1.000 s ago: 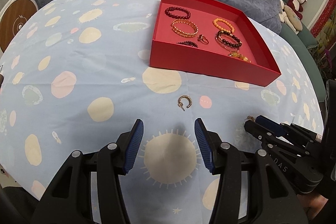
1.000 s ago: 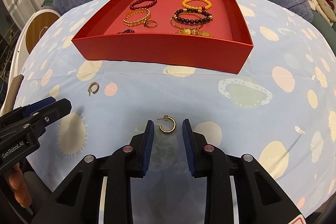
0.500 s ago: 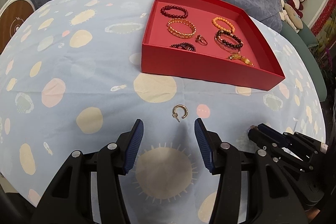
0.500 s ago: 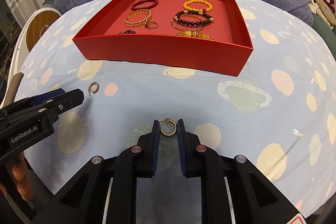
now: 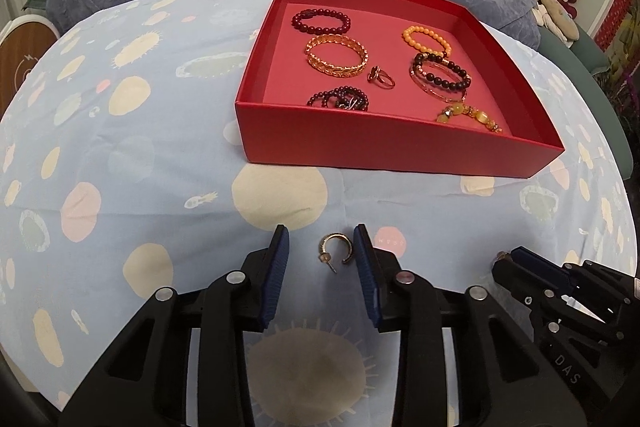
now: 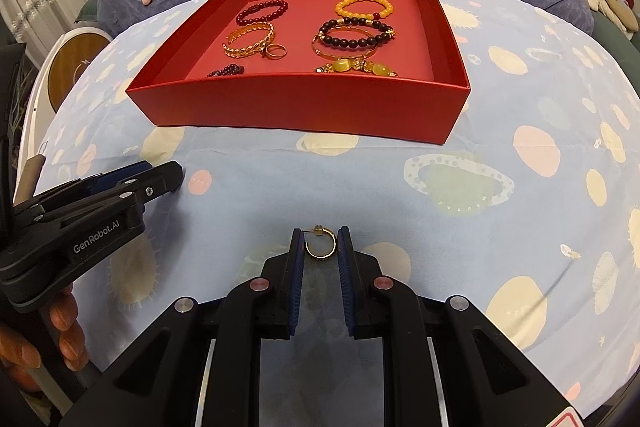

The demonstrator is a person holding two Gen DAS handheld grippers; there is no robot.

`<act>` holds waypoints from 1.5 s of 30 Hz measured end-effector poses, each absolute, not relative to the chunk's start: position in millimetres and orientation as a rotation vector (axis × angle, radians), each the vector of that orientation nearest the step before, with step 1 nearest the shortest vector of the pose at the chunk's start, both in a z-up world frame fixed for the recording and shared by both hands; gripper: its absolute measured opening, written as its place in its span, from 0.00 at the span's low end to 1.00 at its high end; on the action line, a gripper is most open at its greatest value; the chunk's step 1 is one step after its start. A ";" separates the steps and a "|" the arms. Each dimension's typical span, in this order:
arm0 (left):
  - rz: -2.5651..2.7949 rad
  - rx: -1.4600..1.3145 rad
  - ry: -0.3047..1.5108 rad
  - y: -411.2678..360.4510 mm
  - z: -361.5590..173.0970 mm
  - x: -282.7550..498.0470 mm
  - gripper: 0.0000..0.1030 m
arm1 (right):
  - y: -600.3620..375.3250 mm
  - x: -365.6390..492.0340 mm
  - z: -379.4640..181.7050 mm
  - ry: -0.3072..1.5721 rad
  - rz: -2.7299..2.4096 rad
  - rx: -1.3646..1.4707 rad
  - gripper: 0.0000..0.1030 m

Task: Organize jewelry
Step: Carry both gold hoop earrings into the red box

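Right tongs (image 6: 319, 247) pinched a gold hoop earring (image 6: 320, 246); left tongs (image 5: 320, 247) stood parted around a second hoop earring (image 5: 338, 251) near the red box (image 5: 392, 151).

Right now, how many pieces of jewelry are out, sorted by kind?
Beaded bracelets: 5 (dark red, orange, black, yellow stone, small dark one)
Gold bangle: 1
Ring: 1
Gold hoop earrings: 2 (one between the left gripper's fingers, one in the right gripper)
Total: 9
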State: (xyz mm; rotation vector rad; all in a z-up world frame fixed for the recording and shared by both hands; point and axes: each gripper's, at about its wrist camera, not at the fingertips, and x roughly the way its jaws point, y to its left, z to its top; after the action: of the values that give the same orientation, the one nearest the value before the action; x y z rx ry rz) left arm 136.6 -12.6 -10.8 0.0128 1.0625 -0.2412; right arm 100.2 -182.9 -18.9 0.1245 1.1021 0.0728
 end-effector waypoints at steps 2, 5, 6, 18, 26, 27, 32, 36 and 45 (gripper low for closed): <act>-0.242 0.028 1.059 -13.8 -11.0 136.1 0.23 | -183.2 100.1 -19.1 1.103 0.074 0.127 0.15; -0.244 0.028 1.063 -13.1 -11.1 135.4 0.16 | -183.3 100.3 -18.5 1.103 0.075 0.128 0.15; -0.245 0.026 1.065 -12.9 -10.9 134.9 0.16 | -183.1 100.0 -17.9 1.102 0.076 0.129 0.15; -0.251 0.011 1.064 -13.8 7.8 117.1 0.16 | -183.5 90.7 10.8 1.051 0.082 0.138 0.15; -0.271 -0.006 1.019 -15.7 41.6 117.7 0.16 | -185.5 96.4 48.5 0.978 0.094 0.147 0.15; -0.274 -0.006 1.011 -16.4 46.6 119.6 0.16 | -185.8 98.9 53.0 0.968 0.097 0.145 0.15; -0.300 -0.008 0.971 -23.4 68.1 134.8 0.16 | -191.2 118.8 74.0 0.924 0.108 0.154 0.15; -0.304 -0.007 0.951 -31.2 76.8 154.6 0.16 | -196.7 140.1 85.1 0.894 0.106 0.155 0.15; -0.301 -0.003 0.948 -46.1 69.6 206.8 0.16 | -207.8 195.3 73.3 0.898 0.089 0.150 0.15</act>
State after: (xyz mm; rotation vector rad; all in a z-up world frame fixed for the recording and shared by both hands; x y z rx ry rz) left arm 206.8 -46.1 69.6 -0.0026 0.9478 -0.3005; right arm 195.3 -207.8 73.3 0.1499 0.8981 0.0888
